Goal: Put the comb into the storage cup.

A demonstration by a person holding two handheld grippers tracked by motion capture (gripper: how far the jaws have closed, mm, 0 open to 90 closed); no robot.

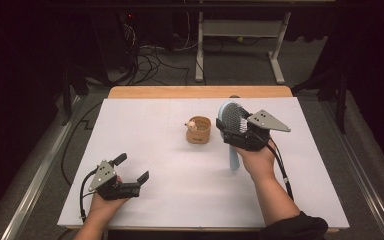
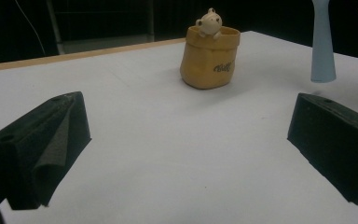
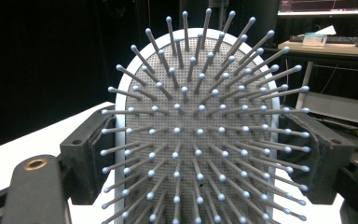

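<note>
High view, left to right: the left gripper rests low on the near left part of the white table, held in a hand, its two black jaws spread wide with nothing between them. Near the middle of the table stands a small tan pot shaped like a rolled-down paper bag, with a pale toy bear peeking over its rim. Just right of the pot, the right gripper holds a pale blue hairbrush upright, its jaws clamped on the two edges of the oval head. The brush handle points down toward the table, and the head rises above the gripper.

Left gripper view: the open jaws frame the tan pot, which carries a small dark script mark on its side, and the brush handle hangs at far right, its flared end close above the table.

Right gripper view: the hairbrush faces the camera. Its head is a light blue oval frame around a grey perforated cushion, studded with many slim grey-blue bristles, each ending in a small round ball. The black pads press against both sides of the frame.
</note>
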